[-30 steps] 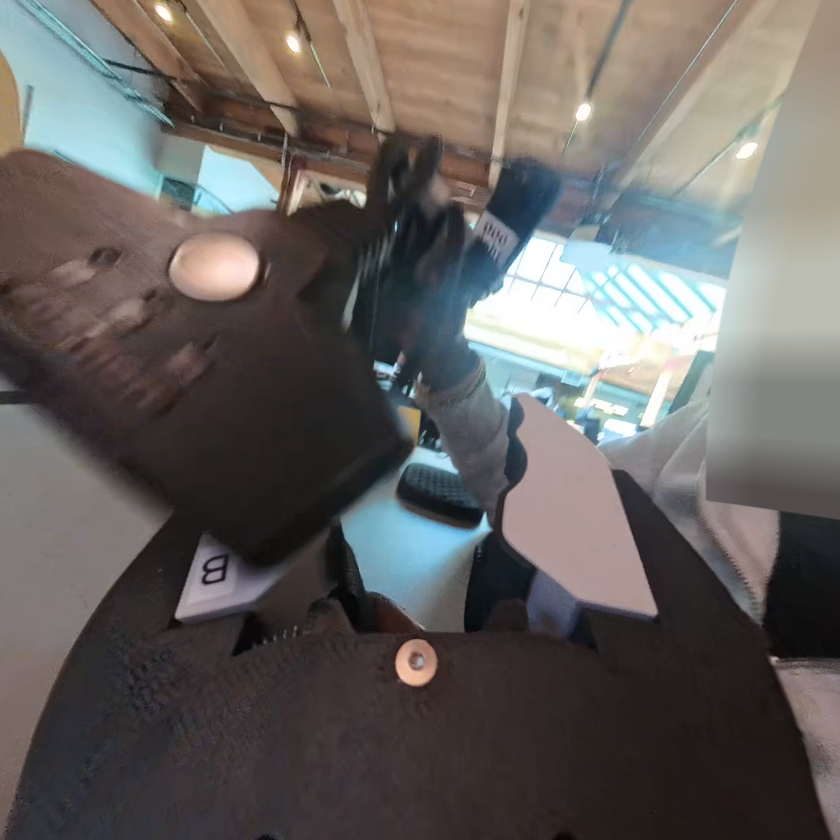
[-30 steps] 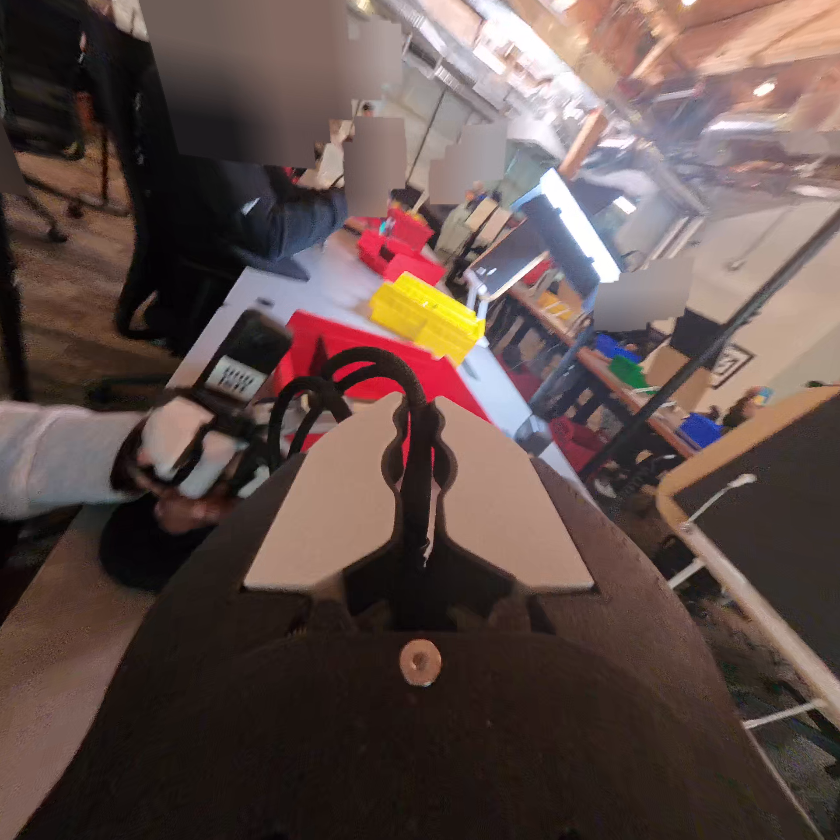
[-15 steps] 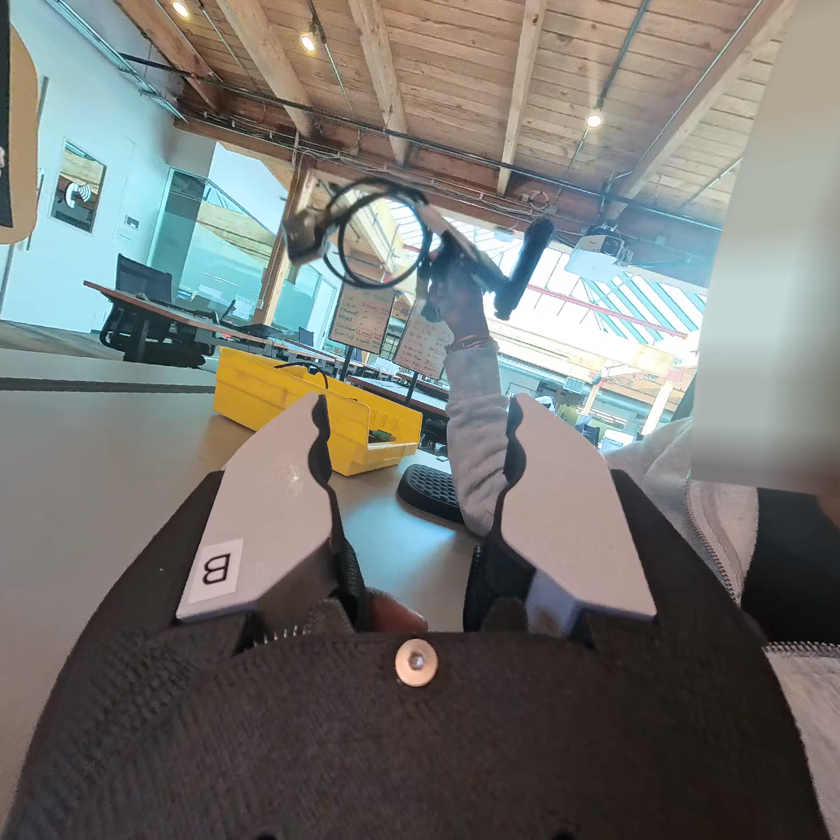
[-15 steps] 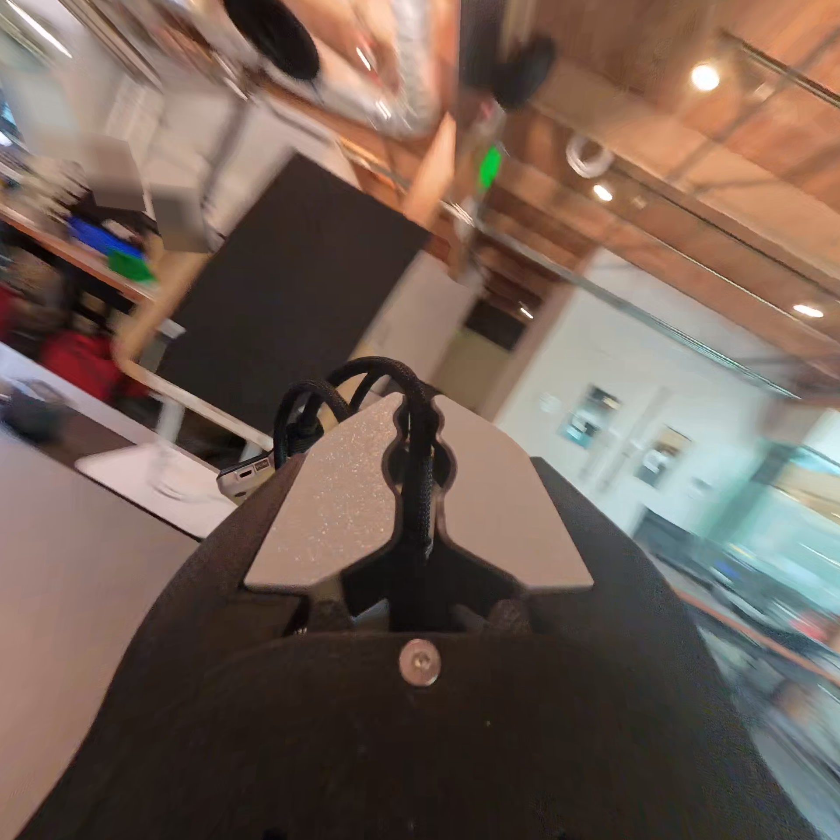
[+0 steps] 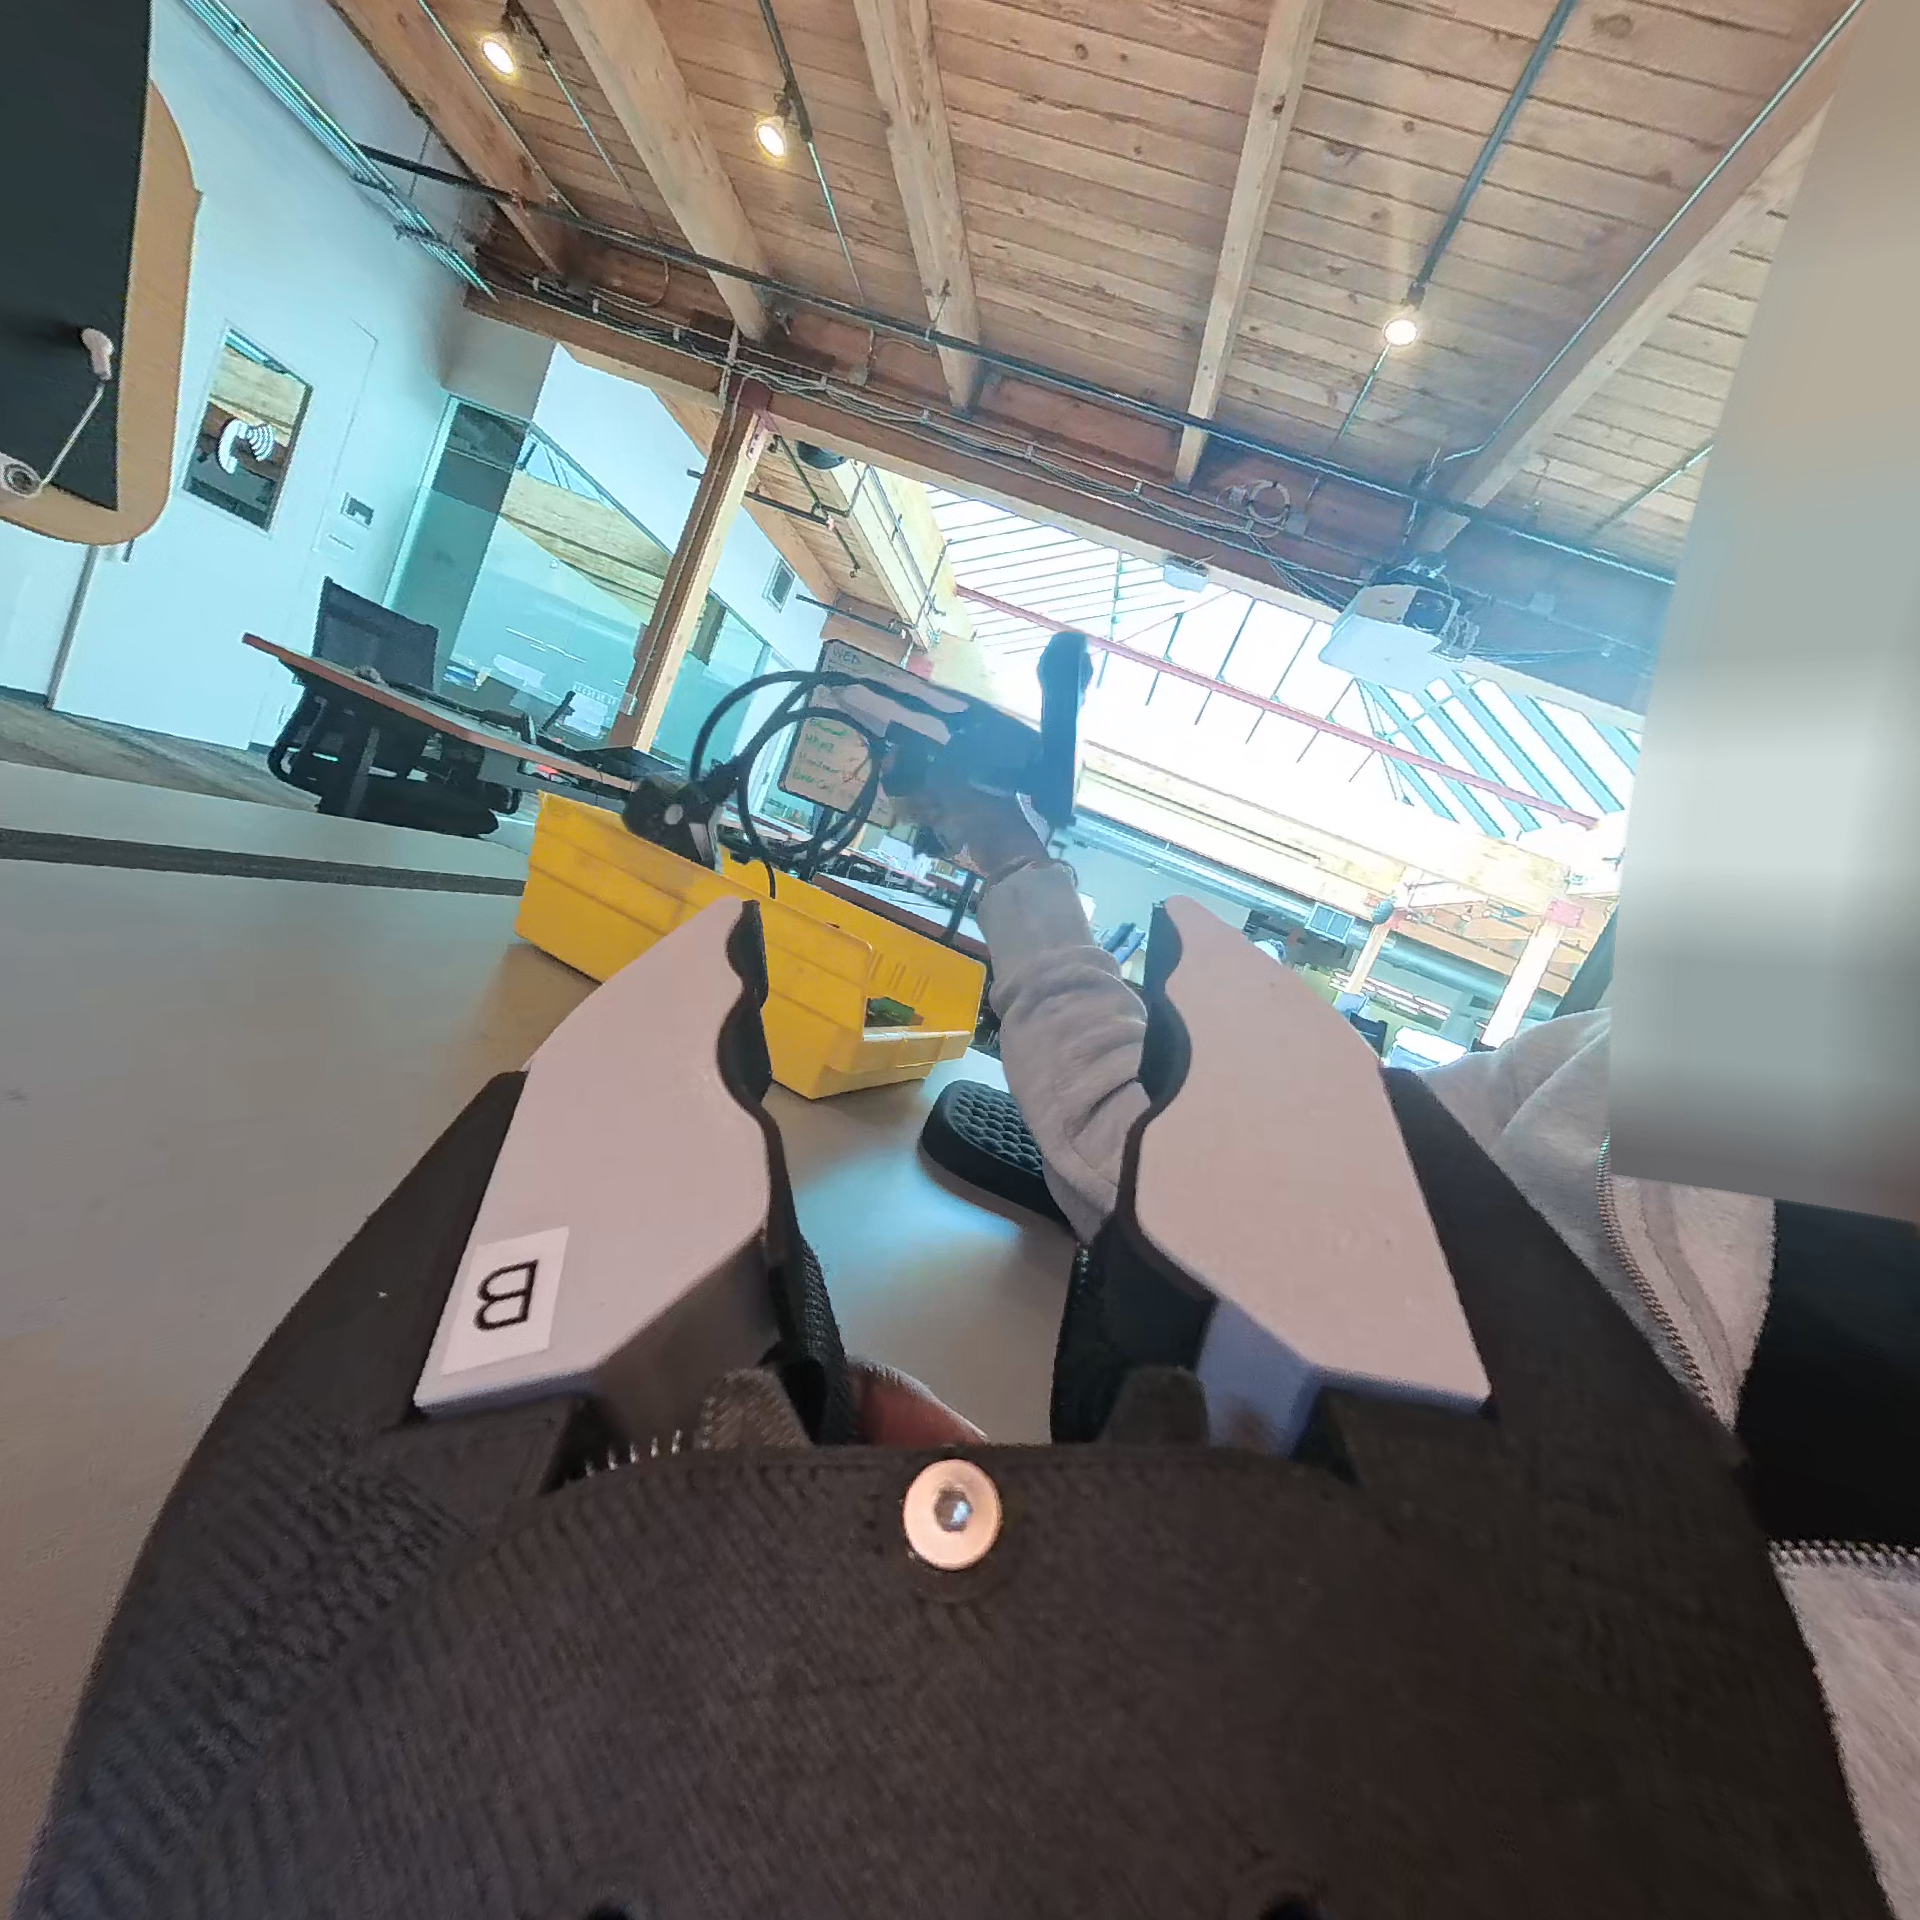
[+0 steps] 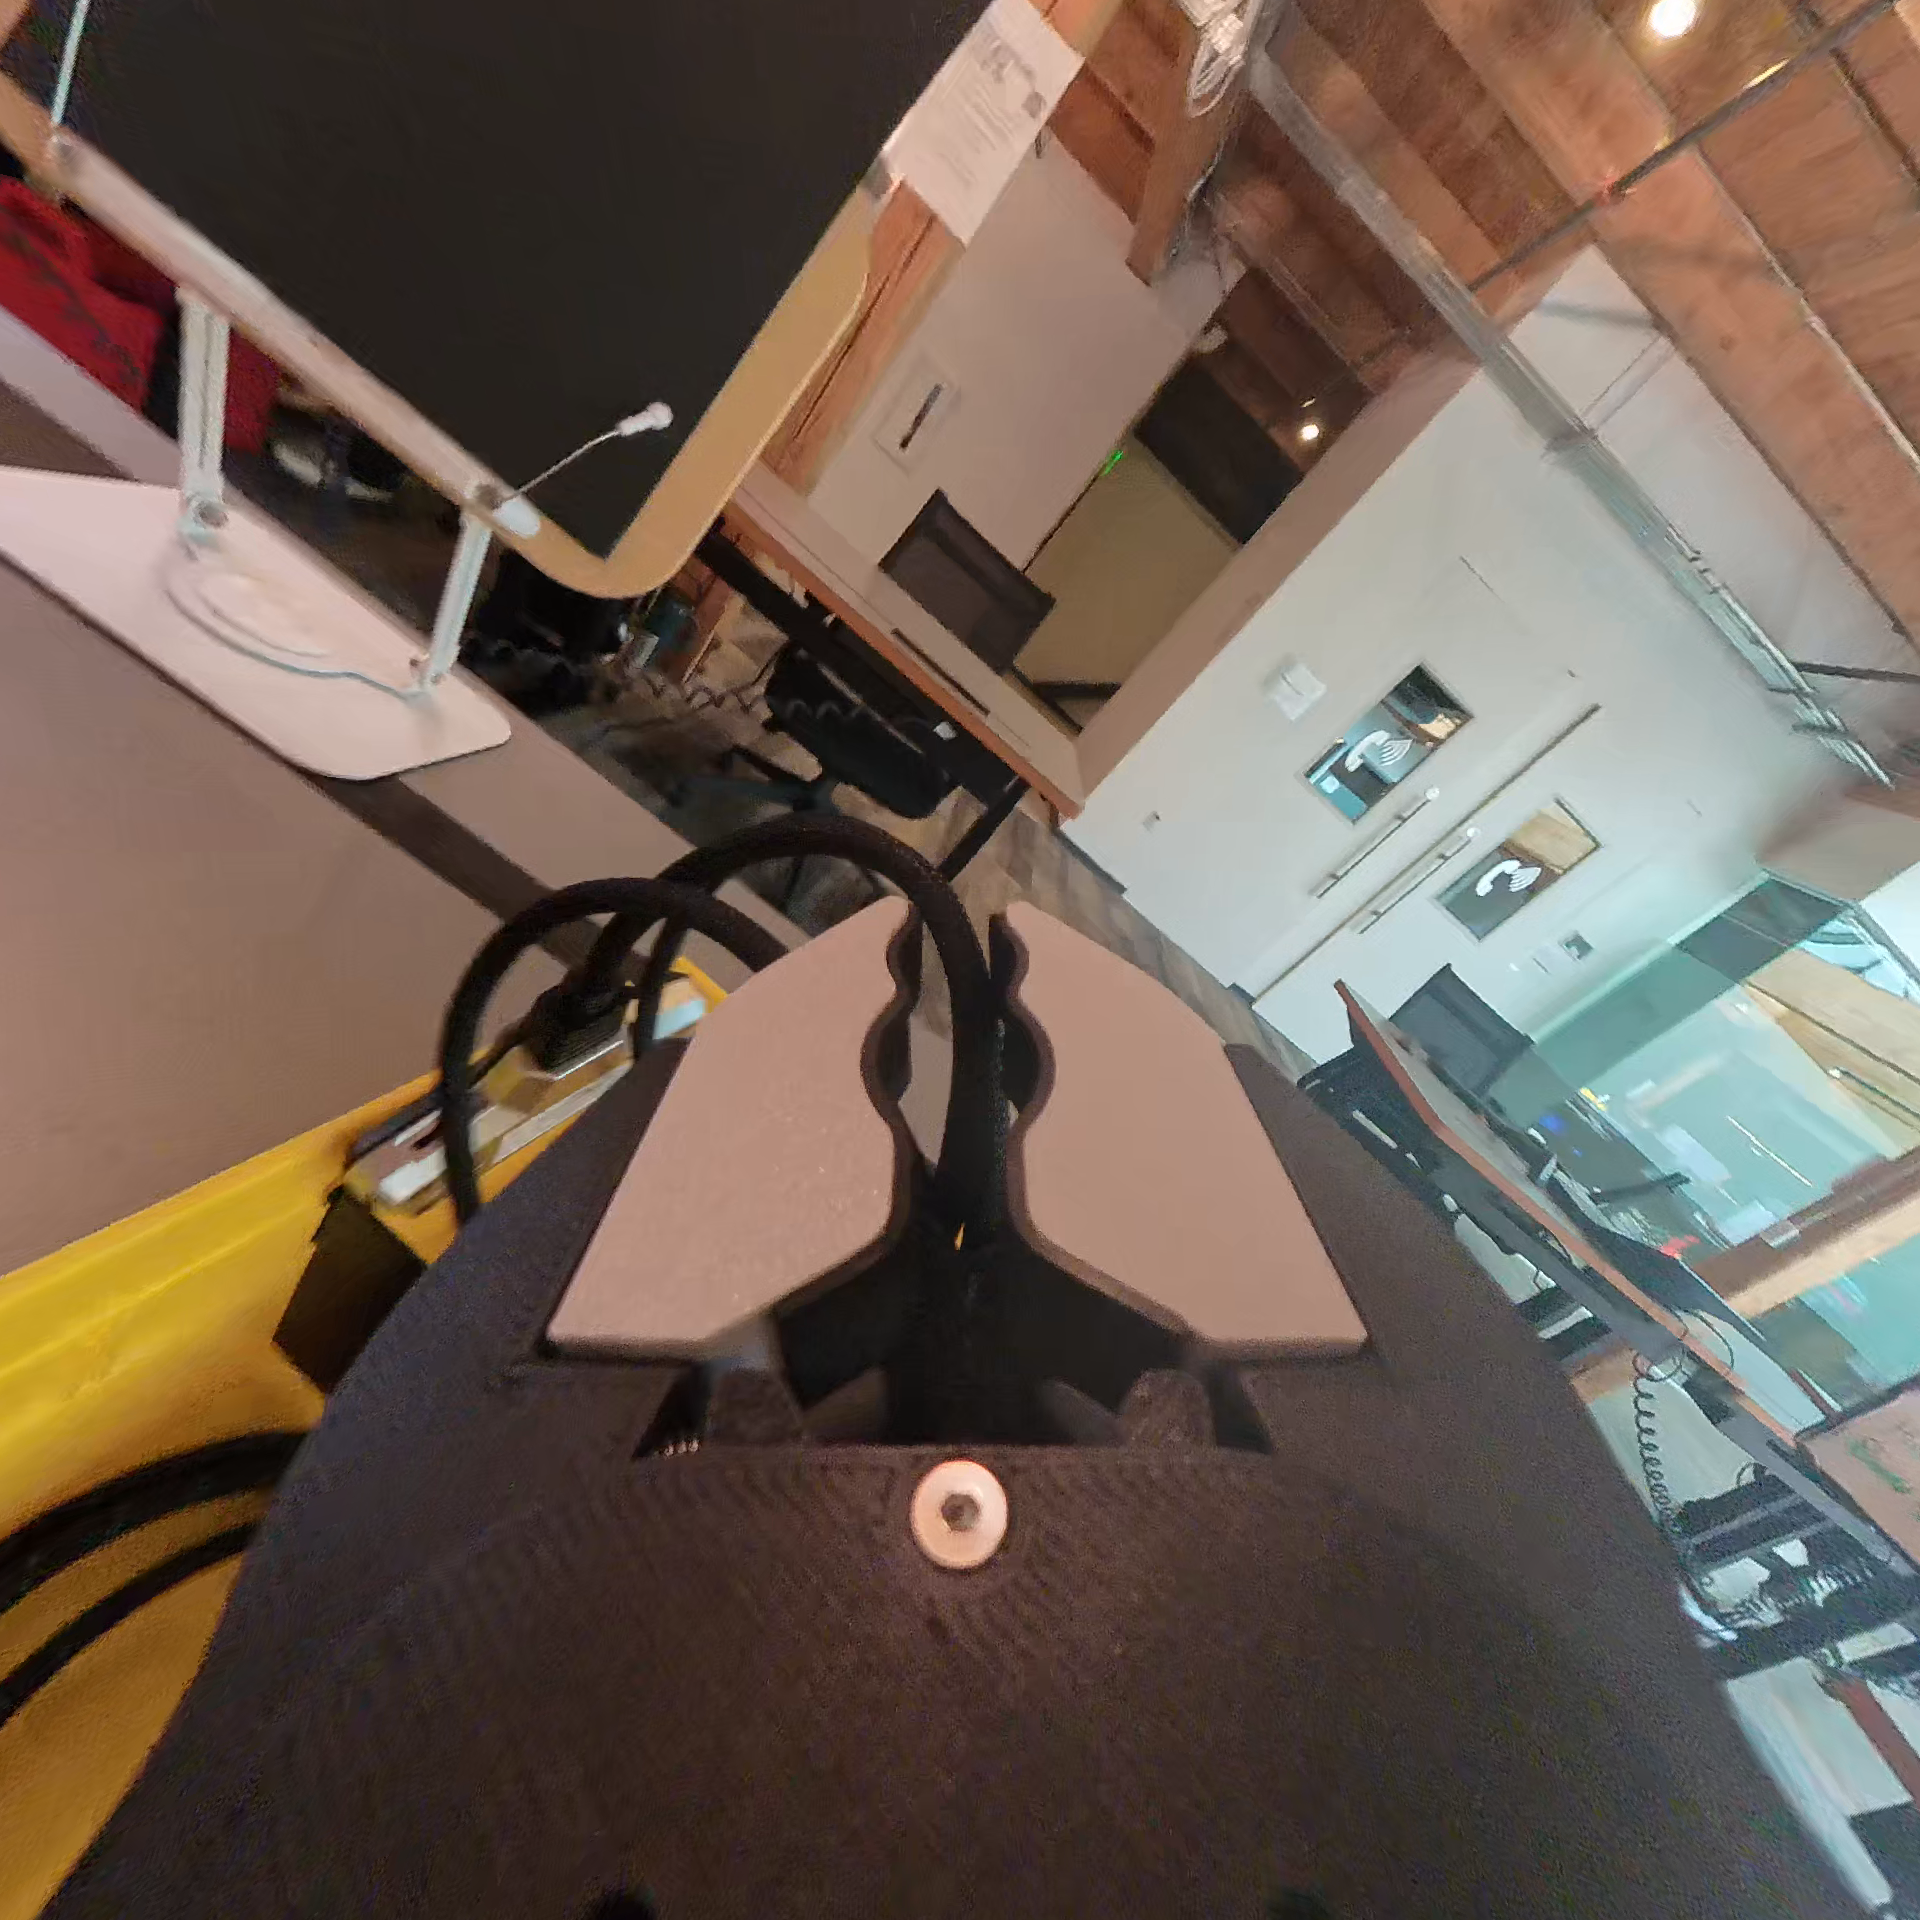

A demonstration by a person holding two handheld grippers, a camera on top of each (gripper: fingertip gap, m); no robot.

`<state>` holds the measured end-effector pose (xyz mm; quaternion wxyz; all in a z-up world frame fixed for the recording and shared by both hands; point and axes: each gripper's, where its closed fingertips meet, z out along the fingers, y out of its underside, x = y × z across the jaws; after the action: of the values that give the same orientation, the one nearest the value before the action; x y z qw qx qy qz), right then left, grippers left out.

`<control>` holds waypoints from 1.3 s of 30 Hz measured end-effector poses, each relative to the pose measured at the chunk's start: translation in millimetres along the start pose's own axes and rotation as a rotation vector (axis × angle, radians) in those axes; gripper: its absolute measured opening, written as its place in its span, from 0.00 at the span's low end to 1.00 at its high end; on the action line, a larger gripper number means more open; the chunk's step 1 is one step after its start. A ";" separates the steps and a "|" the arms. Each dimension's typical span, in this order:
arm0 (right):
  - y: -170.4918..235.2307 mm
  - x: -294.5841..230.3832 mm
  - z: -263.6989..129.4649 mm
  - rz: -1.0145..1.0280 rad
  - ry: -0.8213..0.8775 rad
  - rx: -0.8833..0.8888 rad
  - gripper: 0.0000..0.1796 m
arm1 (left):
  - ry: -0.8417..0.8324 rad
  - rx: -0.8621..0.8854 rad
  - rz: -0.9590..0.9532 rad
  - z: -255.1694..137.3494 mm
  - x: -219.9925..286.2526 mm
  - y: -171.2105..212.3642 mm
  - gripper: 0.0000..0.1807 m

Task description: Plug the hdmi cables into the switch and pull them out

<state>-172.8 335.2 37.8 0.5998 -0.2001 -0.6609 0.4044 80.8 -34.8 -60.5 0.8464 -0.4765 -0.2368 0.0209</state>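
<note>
My right gripper (image 6: pixel 956 920) is shut on a black braided HDMI cable (image 6: pixel 821 831) that loops up past its fingertips. The cable's plug sits in a small metal switch (image 6: pixel 520 1101) that hangs at the left, just above a yellow bin (image 6: pixel 156 1351). In the left wrist view the right gripper (image 5: pixel 904 717) is held in the air, with the cable loops (image 5: pixel 727 717) and the switch (image 5: pixel 665 805) dangling over the yellow bin (image 5: pixel 644 914). My left gripper (image 5: pixel 956 925) is open and empty, low over the grey table (image 5: pixel 260 1039).
A black honeycomb pad (image 5: pixel 987 1143) lies on the table under the person's grey sleeve (image 5: pixel 1060 1018). A black wood-framed panel (image 6: pixel 416 208) on a white base (image 6: pixel 260 644) stands beyond the table. More black cable (image 6: pixel 104 1538) lies in the bin.
The right gripper has swung down from high in the air to just above the yellow bin, still holding the cable and switch. The left gripper stays open and still.
</note>
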 end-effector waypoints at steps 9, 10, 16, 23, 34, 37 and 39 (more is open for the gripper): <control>88.5 -10.5 47.8 0.115 0.116 -0.262 0.35 | -0.006 0.005 0.003 -0.6 -0.4 -0.7 0.38; 89.7 -8.2 47.5 0.147 0.132 -0.273 0.40 | -0.006 0.004 0.004 -0.6 -0.2 -0.6 0.38; 63.1 54.6 -7.9 0.498 0.353 -0.257 0.42 | -0.013 0.007 0.013 -0.8 -0.4 -1.0 0.38; 141.6 26.5 -103.7 0.576 0.192 -0.872 0.47 | -0.039 0.022 0.075 -0.6 0.1 -2.7 0.46; 198.5 -52.6 -122.8 0.761 -0.241 -1.265 0.04 | -0.042 0.068 0.263 4.2 9.0 -4.3 0.60; 190.1 -61.8 -123.1 0.707 -0.317 -1.274 0.05 | -0.038 0.086 0.267 4.6 9.5 -5.4 0.60; 185.8 -68.7 -119.6 0.673 -0.356 -1.288 0.06 | -0.031 0.083 0.272 4.9 10.9 -4.9 0.60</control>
<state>-85.9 429.2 -155.0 0.0915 -0.6346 -0.7571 0.1254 87.4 -30.7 -50.2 0.8509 -0.4686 -0.1822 0.1526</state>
